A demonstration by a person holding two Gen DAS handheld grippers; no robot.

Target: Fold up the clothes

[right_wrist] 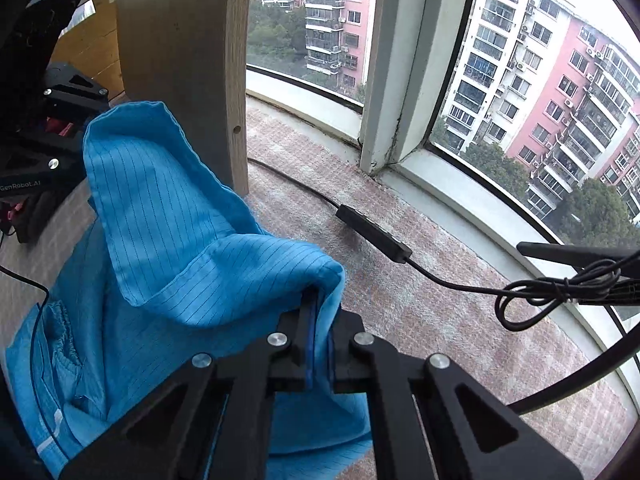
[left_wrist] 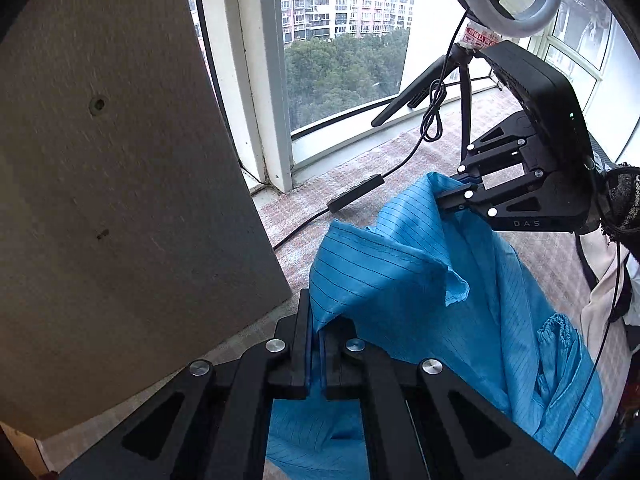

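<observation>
Both tools are pinching the blue garment (left_wrist: 400, 280): the left tool (left_wrist: 316, 344) at lower centre, the right tool (right_wrist: 320, 344) likewise, jaws nearly closed on cloth. The garment is hanging loose between them, unfolded, so folding is remaining.

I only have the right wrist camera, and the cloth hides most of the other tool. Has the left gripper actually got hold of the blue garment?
Observer: Yes. In the left wrist view, the left gripper is shut on an edge of the blue garment.
Operator: Good. I see black legs by the window. What do they carry?
Observer: They belong to a tripod holding a ring light up near the glass.
</observation>
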